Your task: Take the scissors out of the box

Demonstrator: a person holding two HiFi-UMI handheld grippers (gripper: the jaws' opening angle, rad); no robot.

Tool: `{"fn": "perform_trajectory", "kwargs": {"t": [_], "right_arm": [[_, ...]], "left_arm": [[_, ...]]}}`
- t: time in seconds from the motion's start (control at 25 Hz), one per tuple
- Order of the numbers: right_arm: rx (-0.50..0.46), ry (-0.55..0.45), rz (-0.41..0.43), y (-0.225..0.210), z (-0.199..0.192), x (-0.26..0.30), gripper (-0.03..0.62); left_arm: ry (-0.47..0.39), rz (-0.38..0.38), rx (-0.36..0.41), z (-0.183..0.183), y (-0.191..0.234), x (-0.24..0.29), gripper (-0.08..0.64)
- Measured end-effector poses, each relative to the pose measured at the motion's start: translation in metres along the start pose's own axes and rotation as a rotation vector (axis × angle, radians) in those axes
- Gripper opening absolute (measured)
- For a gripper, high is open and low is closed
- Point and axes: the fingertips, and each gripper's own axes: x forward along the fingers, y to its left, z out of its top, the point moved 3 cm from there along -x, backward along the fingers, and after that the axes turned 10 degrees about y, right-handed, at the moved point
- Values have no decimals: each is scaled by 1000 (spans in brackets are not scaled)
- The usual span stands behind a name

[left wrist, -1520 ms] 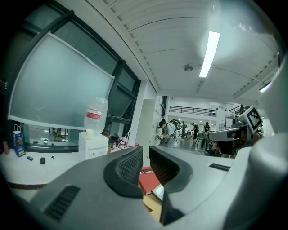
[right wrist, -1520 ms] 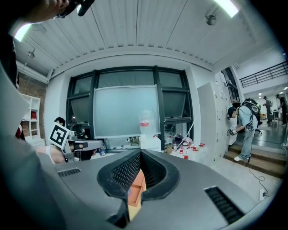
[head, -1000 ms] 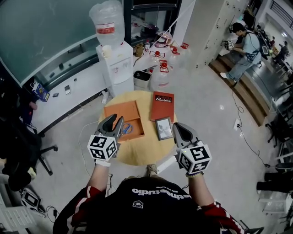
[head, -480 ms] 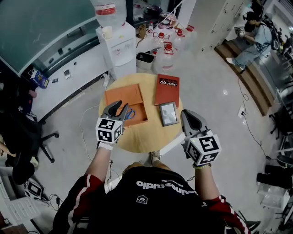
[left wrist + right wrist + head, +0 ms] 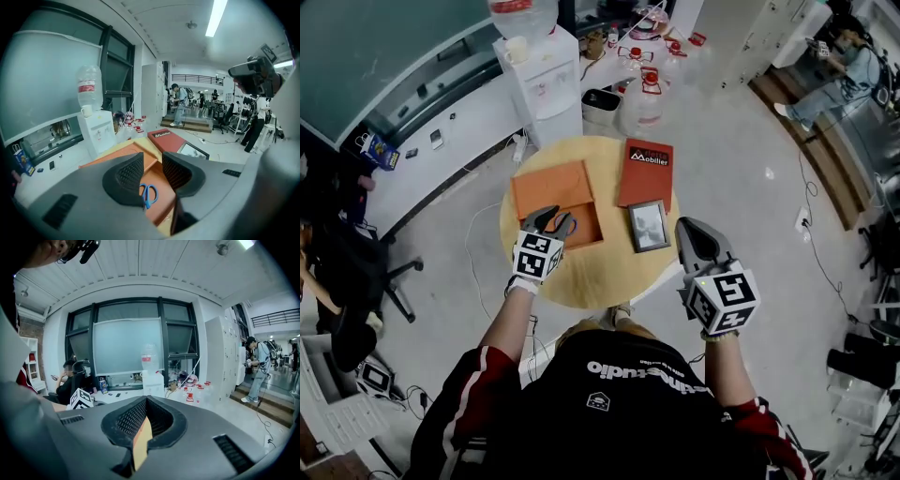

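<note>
1. The right gripper (image 5: 692,232) hangs at the lower right of the head view, beyond the table's edge and well apart from the box. Its jaws are pressed together with nothing between them.
2. The left gripper (image 5: 549,221) sits left of centre in the head view, over the near end of the orange box (image 5: 548,183). Its jaws stand apart and empty. In the left gripper view, the blue handles show through the gap, low in the frame.
3. The scissors (image 5: 149,194) lie flat on the floor of the box, near its front wall. Only the blue loops are clear. The blades are mostly hidden by the left jaw.
4. Handling, as a judgement:
   - They look small, light and rigid, with plastic handles and thin metal blades.
   - The blades are likely slick and lie low against the box floor, so they are a poor place to pinch.
   - The handle loops, or the neck just beside the pivot, offer thicker and grippier purchase.
   - The box wall close by may crowd one jaw, so coming down from above suits better than coming from the side.
   - A loose pivot could let the blades swing open when lifted.
5. Further up the round table (image 5: 581,286), a picture frame (image 5: 649,226) and a red book (image 5: 645,173) lie right of the box, clear of the work.
</note>
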Motion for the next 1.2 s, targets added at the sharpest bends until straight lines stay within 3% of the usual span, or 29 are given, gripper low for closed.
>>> {"fn": "perform_trajectory", "kwargs": {"t": [0.6,1.2], "right_arm": [[-61,81,57,-5,-3,46,28],[-71,132,71,-4,-9,55,28]], "left_arm": [[244,-60,52,-81,12,77,135],[444,-142,101,-109,13,122,134]]}}
